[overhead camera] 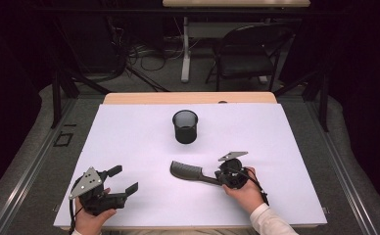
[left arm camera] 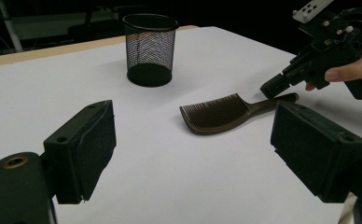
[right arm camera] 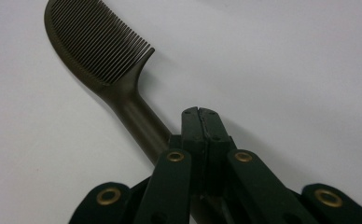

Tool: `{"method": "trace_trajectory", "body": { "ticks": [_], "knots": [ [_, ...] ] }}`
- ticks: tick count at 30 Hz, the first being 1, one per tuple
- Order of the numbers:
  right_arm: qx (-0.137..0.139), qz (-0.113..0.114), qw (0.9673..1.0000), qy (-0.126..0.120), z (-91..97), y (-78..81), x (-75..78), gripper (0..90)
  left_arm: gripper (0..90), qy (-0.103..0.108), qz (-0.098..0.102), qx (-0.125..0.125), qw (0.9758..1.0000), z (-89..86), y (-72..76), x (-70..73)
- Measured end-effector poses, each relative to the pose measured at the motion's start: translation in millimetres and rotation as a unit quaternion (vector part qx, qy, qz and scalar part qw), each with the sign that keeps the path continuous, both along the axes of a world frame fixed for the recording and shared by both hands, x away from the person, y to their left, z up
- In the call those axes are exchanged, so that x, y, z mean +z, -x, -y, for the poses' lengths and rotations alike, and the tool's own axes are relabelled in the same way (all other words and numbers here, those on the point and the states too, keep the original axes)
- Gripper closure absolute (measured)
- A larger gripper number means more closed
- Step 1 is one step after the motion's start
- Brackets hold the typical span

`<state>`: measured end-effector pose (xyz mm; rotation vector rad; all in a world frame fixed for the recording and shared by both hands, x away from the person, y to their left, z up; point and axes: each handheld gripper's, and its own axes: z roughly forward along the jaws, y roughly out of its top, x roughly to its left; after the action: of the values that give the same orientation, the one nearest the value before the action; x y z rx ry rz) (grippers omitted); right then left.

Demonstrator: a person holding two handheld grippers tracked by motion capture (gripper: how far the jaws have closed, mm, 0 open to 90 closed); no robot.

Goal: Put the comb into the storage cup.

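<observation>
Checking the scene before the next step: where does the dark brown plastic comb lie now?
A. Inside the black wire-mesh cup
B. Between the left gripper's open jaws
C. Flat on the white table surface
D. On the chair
C: the dark brown plastic comb lies flat on the white table surface, apart from the black wire-mesh cup.

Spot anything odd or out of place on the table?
Nothing stands out. The cup stands upright, the comb lies flat and whole on the white table, and nothing is spilled.
</observation>
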<state>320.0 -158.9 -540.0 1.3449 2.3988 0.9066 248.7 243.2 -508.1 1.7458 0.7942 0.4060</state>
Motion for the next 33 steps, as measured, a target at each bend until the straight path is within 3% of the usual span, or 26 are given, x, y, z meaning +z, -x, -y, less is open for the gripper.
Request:
{"method": "trace_trajectory", "body": {
  "ticks": [12, 18, 22, 33],
  "knots": [
    [0.012, 0.003, 0.9998, -0.018, 3.4, 20.2, 4.0, 90.0, 14.2, 0.000, 0.000, 0.002, 1.0000, -0.2, -0.1, -0.1],
    [0.012, 0.002, 0.9997, -0.020, 3.7, 19.3, 3.0, 90.0, 14.2, 0.001, -0.001, 0.003, 1.0000, 0.4, -0.4, -0.4],
    [0.013, -0.013, 0.9997, -0.016, 3.3, 16.7, -1.4, 90.0, 14.2, 0.002, -0.001, 0.003, 1.0000, 0.2, -0.5, -0.4],
    [0.024, -0.022, 0.9994, -0.012, -2.7, 24.5, -7.1, 89.6, 14.2, 0.001, 0.000, 0.002, 1.0000, -0.5, 0.0, -0.1]
  ]
}}
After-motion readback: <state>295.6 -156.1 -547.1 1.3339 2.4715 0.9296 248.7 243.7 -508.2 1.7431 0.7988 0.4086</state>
